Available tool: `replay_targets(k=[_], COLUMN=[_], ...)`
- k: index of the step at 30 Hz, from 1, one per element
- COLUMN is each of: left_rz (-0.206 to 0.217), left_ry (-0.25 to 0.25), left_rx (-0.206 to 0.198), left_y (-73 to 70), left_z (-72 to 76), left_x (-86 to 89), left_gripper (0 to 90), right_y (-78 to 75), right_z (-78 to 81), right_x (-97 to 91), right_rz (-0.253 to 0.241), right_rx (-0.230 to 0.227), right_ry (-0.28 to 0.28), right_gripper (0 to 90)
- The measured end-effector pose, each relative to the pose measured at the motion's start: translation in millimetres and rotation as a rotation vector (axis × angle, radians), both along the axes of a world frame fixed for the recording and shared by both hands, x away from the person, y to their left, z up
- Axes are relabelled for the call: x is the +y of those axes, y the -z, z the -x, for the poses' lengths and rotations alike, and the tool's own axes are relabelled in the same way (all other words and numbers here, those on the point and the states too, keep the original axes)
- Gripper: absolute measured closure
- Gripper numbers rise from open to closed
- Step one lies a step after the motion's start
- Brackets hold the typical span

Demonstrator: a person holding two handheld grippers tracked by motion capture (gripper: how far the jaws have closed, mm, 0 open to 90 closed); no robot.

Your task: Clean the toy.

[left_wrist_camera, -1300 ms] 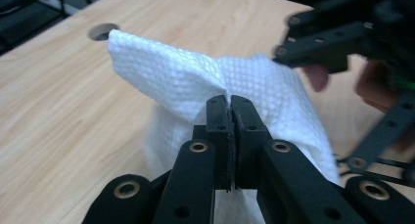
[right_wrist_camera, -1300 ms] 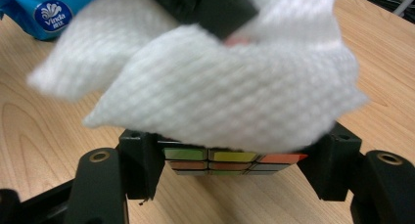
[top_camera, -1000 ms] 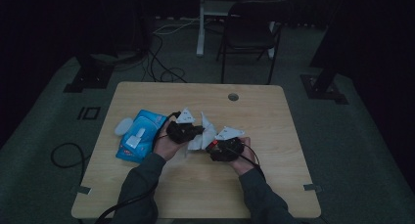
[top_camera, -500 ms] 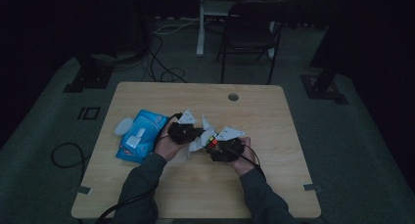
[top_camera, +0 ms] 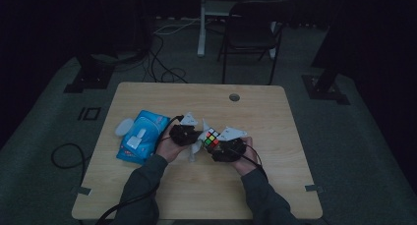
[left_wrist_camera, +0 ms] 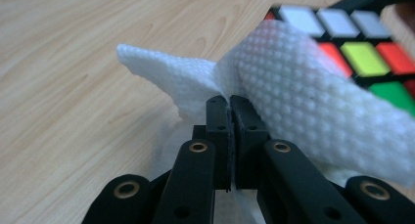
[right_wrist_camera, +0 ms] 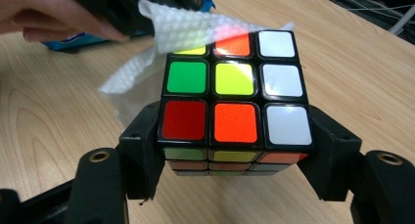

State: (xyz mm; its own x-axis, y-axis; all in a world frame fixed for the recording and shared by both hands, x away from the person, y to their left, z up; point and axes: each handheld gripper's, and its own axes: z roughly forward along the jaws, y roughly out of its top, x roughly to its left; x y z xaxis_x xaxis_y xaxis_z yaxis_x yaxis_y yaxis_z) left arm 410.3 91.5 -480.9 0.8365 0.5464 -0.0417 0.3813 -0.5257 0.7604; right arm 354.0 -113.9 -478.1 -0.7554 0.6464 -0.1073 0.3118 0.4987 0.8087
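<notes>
A scrambled puzzle cube (right_wrist_camera: 235, 97) (top_camera: 212, 138) sits clamped between the jaws of my right gripper (right_wrist_camera: 235, 150) (top_camera: 220, 144), just above the wooden table (top_camera: 255, 112). My left gripper (left_wrist_camera: 229, 104) (top_camera: 195, 138) is shut on a white embossed tissue (left_wrist_camera: 293, 92) (right_wrist_camera: 181, 26). The tissue lies draped over the cube's far top corner, covering part of its upper face. In the left gripper view, the cube (left_wrist_camera: 372, 53) shows behind the tissue at the upper right. Both hands meet near the middle of the table.
A blue tissue pack (top_camera: 141, 136) lies on the table left of my left hand, with a small white lid (top_camera: 124, 127) beside it. A cable hole (top_camera: 234, 97) is near the table's far edge. A chair (top_camera: 251, 33) and cables stand on the floor beyond.
The left gripper with the tissue has shifted slightly right, onto the cube. The right gripper and cube have stayed put.
</notes>
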Motion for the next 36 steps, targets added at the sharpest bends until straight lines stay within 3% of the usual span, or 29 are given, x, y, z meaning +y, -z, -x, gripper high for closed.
replay_targets(k=[5,24,31,36], left_rz=[-0.005,0.085,0.115,0.109], left_ry=[0.001,0.000,-0.008,-0.007], left_rx=[0.000,-0.042,-0.040,-0.025], left_y=[0.1,-22.5,-22.5,-17.3], left_z=[-0.1,5.2,4.1,2.2], left_x=[-0.4,0.5,0.8,0.8], left_gripper=[88.2,88.1,88.1,88.1], right_y=[-0.6,5.0,4.5,4.1], right_z=[-0.7,1.5,2.0,2.4], right_x=[-0.6,4.6,5.8,4.7], right_rz=[-0.003,0.013,0.011,0.006], right_rx=[0.004,0.013,0.011,0.012], right_ry=[-0.002,-0.022,-0.026,-0.024], right_gripper=[34.2,34.2,34.2,34.2])
